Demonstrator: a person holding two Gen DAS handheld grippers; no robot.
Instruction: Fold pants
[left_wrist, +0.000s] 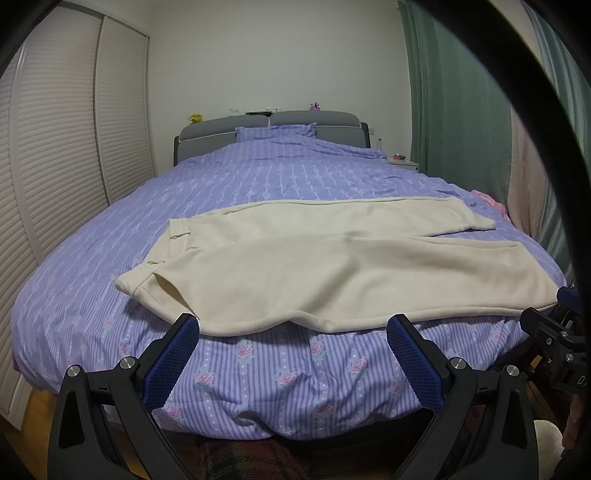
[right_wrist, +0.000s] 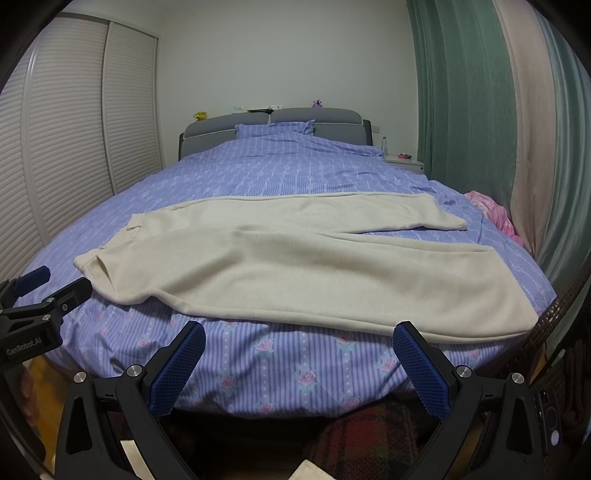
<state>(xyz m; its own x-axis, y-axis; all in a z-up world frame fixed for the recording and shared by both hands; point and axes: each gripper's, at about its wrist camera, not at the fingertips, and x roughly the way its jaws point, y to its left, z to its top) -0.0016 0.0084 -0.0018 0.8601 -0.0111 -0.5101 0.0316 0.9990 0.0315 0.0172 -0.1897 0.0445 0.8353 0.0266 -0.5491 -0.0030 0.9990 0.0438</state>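
Cream pants (left_wrist: 314, 266) lie flat across the foot of the bed, waistband to the left, both legs spread to the right; they also show in the right wrist view (right_wrist: 295, 266). My left gripper (left_wrist: 293, 326) is open and empty, its blue pads just short of the near edge of the pants. My right gripper (right_wrist: 299, 334) is open and empty, below the near leg's edge. The right gripper shows at the right edge of the left wrist view (left_wrist: 554, 325), and the left gripper at the left edge of the right wrist view (right_wrist: 40, 295).
The bed has a purple striped floral duvet (left_wrist: 277, 177), a pillow and a grey headboard (left_wrist: 269, 125). A louvred wardrobe (left_wrist: 55, 147) stands left, green curtains (left_wrist: 461, 110) right. A pink cloth (right_wrist: 495, 214) lies at the bed's right edge. A white nightstand (right_wrist: 404, 162) is at the far right.
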